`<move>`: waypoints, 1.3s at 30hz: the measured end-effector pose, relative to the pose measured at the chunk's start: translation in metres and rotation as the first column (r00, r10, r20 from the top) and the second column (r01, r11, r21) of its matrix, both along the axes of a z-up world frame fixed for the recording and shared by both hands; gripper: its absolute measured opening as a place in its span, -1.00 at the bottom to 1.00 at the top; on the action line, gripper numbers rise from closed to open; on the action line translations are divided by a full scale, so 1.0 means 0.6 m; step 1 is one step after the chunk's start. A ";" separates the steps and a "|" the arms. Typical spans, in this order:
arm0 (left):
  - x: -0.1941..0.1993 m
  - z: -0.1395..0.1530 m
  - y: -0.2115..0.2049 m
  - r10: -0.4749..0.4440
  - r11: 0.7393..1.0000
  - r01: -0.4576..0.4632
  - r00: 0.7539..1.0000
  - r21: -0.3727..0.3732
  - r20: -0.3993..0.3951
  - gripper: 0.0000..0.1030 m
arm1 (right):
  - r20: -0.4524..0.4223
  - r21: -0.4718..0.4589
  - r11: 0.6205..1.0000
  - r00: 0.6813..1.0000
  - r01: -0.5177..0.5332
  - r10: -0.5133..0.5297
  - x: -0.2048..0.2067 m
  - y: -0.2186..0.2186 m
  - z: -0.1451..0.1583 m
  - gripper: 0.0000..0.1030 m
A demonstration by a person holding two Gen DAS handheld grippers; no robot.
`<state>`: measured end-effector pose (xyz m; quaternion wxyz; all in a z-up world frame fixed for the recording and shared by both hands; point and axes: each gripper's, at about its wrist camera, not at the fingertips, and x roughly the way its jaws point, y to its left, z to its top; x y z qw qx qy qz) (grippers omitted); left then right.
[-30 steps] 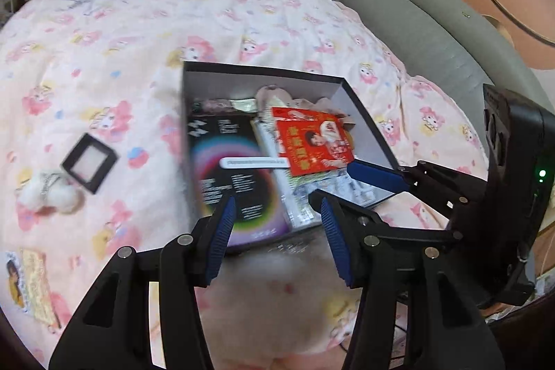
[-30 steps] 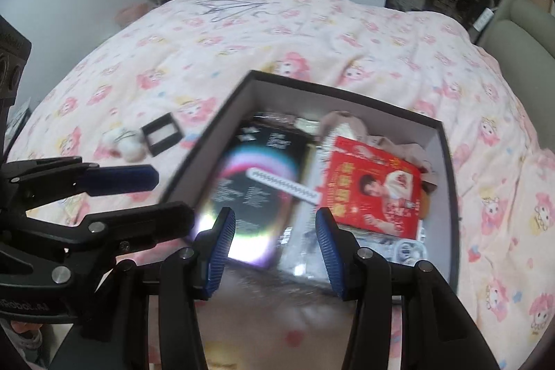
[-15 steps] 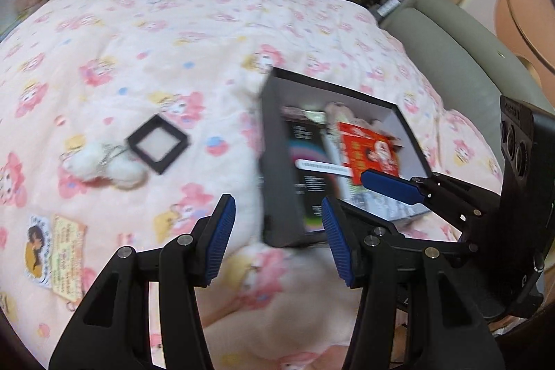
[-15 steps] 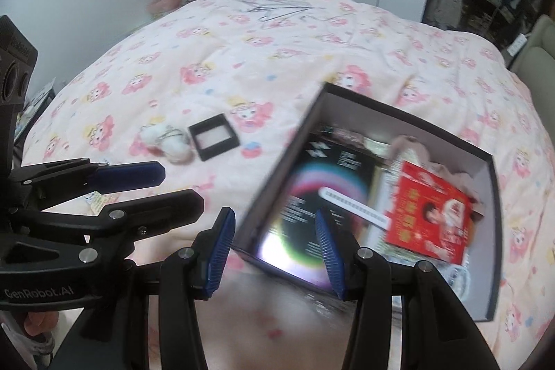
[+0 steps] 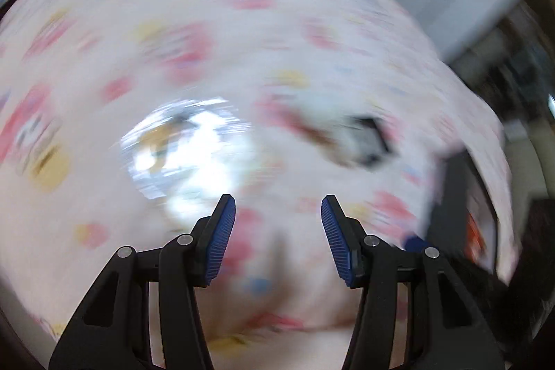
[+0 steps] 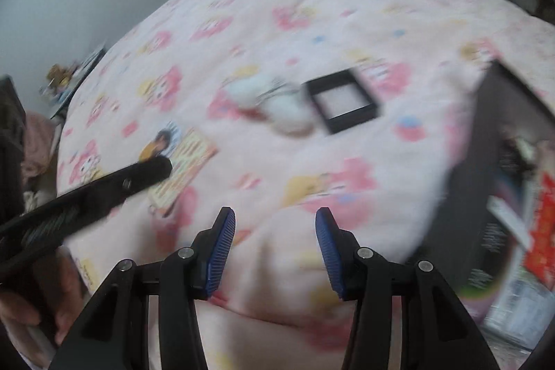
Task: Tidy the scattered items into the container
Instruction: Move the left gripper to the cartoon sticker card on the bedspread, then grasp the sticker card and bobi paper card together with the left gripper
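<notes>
Black box: the container (image 6: 485,141) sits at the right edge of the right wrist view, on the bed. Its near wall is dark and blurry.
Inside the box: a red card (image 6: 544,224), a dark shiny sheet and a white strip lie in it.
Small frame: a little black square frame (image 6: 343,104) lies flat on the bed, left of the box and apart from it.
Fluffy toy: a white pom-pom thing (image 6: 274,99) lies just beside the frame, on its left. It looks like it touches the frame, but the blur makes this hard to tell.
Picture card: a yellow card with a cartoon person (image 6: 180,162) lies further left, on its own.
Left gripper (image 5: 277,234): its blue pads stand apart with nothing between them. It hangs over the bed near the card. Its view is very blurry.
Right gripper (image 6: 274,248): its pads are spread too, with nothing in them, above bare cover.
Bed cover (image 6: 312,6): soft and pink, with cartoon faces all over.
Person: a hand (image 6: 31,307) shows at the bottom left.
</notes>
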<state>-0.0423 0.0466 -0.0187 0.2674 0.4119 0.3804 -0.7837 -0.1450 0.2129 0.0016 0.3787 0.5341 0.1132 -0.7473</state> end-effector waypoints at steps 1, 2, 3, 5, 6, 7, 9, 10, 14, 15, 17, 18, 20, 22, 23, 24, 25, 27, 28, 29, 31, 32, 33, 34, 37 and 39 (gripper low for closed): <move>0.012 -0.015 -0.013 0.049 0.999 -0.049 0.999 0.007 0.019 0.00 | 0.012 0.013 1.000 1.000 -0.007 0.007 0.002 -0.009 -0.007 -0.14; 0.023 -0.029 -0.025 0.084 0.996 -0.084 0.996 0.005 0.032 0.00 | 0.033 0.021 1.000 0.999 -0.011 0.010 0.004 -0.023 -0.018 -0.14; 0.029 -0.035 -0.032 0.103 0.995 -0.103 0.994 0.001 0.036 0.00 | 0.052 0.020 1.000 0.999 -0.013 0.012 0.005 -0.031 -0.025 -0.14; 0.042 -0.054 -0.049 0.148 0.989 -0.148 0.988 0.016 0.036 0.00 | 0.095 0.017 0.999 0.995 -0.038 0.036 0.009 -0.050 -0.038 -0.14; 0.048 -0.067 -0.058 0.165 0.985 -0.167 0.986 0.048 0.031 0.00 | 0.096 0.021 0.999 0.994 -0.048 0.046 0.011 -0.058 -0.042 -0.14; 0.050 -0.076 -0.064 0.177 0.981 -0.178 0.984 0.071 0.030 0.01 | 0.094 0.024 0.998 0.994 -0.062 0.060 0.014 -0.068 -0.046 -0.14; 0.058 -0.097 -0.078 0.210 0.971 -0.212 0.977 0.110 0.030 0.00 | 0.089 0.024 0.996 0.992 -0.088 0.085 0.017 -0.088 -0.054 -0.14; 0.058 -0.099 -0.083 0.214 0.970 -0.216 0.976 0.109 0.022 0.00 | 0.093 0.022 0.995 0.991 -0.095 0.093 0.016 -0.097 -0.058 -0.14; 0.055 -0.097 -0.116 0.222 0.972 -0.222 0.975 0.082 0.007 0.02 | 0.134 0.032 0.995 0.987 -0.091 0.086 0.000 -0.128 -0.083 -0.14; 0.055 -0.099 -0.124 0.225 0.971 -0.224 0.974 0.085 0.005 0.02 | 0.150 0.024 0.995 0.985 -0.093 0.089 -0.003 -0.134 -0.088 -0.14; 0.057 -0.105 -0.144 0.238 0.967 -0.238 0.971 0.094 0.006 0.02 | 0.172 0.024 0.995 0.981 -0.095 0.089 -0.005 -0.146 -0.098 -0.14; 0.059 -0.105 -0.153 0.249 0.964 -0.248 0.969 0.094 0.001 0.02 | 0.180 0.019 0.995 0.979 -0.096 0.092 -0.005 -0.149 -0.101 -0.14; 0.060 -0.100 -0.170 0.252 0.966 -0.251 0.968 0.066 -0.005 0.02 | 0.197 0.010 0.996 0.976 -0.092 0.088 -0.006 -0.157 -0.107 -0.14; 0.055 -0.084 -0.190 0.253 0.968 -0.253 0.968 -0.001 -0.006 0.02 | 0.203 0.026 0.997 0.977 -0.079 0.072 -0.006 -0.165 -0.112 -0.14; 0.051 -0.075 -0.202 0.247 0.968 -0.247 0.969 -0.032 -0.010 0.02 | 0.201 0.024 0.997 0.977 -0.077 0.071 -0.004 -0.165 -0.111 -0.14; 0.043 -0.070 -0.213 0.212 0.977 -0.212 0.977 -0.036 -0.013 0.02 | 0.199 0.017 0.997 0.977 -0.080 0.075 -0.002 -0.164 -0.108 -0.14; 0.034 -0.071 -0.220 0.166 0.986 -0.166 0.986 -0.017 -0.012 0.01 | 0.200 0.012 0.997 0.977 -0.080 0.076 0.000 -0.164 -0.107 -0.14; 0.017 -0.086 -0.225 0.070 0.993 -0.070 0.998 0.092 -0.005 -0.13 | 0.236 -0.012 0.997 0.969 -0.079 0.080 0.002 -0.161 -0.106 -0.14; 0.016 -0.091 -0.218 0.050 0.991 -0.048 0.999 0.127 -0.014 -0.23 | 0.264 -0.033 0.996 0.961 -0.079 0.085 0.002 -0.160 -0.106 -0.14; 0.017 -0.094 -0.209 0.033 0.989 -0.030 0.999 0.144 -0.022 -0.24 | 0.297 -0.065 0.995 0.950 -0.080 0.096 0.003 -0.159 -0.105 -0.14; 0.020 -0.101 -0.186 0.001 0.986 0.003 1.000 0.169 -0.022 -0.24 | 0.291 -0.075 0.994 0.952 -0.078 0.097 0.002 -0.158 -0.101 -0.14; 0.023 -0.107 -0.171 -0.022 0.980 0.025 1.000 0.200 -0.017 -0.24 | 0.270 -0.066 0.995 0.959 -0.070 0.085 0.001 -0.156 -0.099 -0.14; 0.026 -0.113 -0.159 -0.043 0.969 0.045 0.999 0.241 -0.014 -0.24 | 0.260 -0.062 0.996 0.963 -0.059 0.073 -0.002 -0.153 -0.097 -0.14; 0.028 -0.121 -0.143 -0.081 0.947 0.079 0.997 0.310 -0.005 -0.22 | 0.265 -0.067 0.997 0.962 -0.045 0.061 -0.006 -0.148 -0.095 -0.14; 0.039 -0.099 -0.116 -0.127 0.945 0.127 0.992 0.302 -0.020 -0.19 | 0.244 -0.078 0.997 0.970 -0.002 0.021 -0.013 -0.133 -0.085 -0.14; 0.044 -0.080 -0.114 -0.118 0.967 0.121 0.993 0.226 -0.029 -0.13 | 0.207 -0.060 0.998 0.978 0.022 -0.009 -0.017 -0.123 -0.081 -0.14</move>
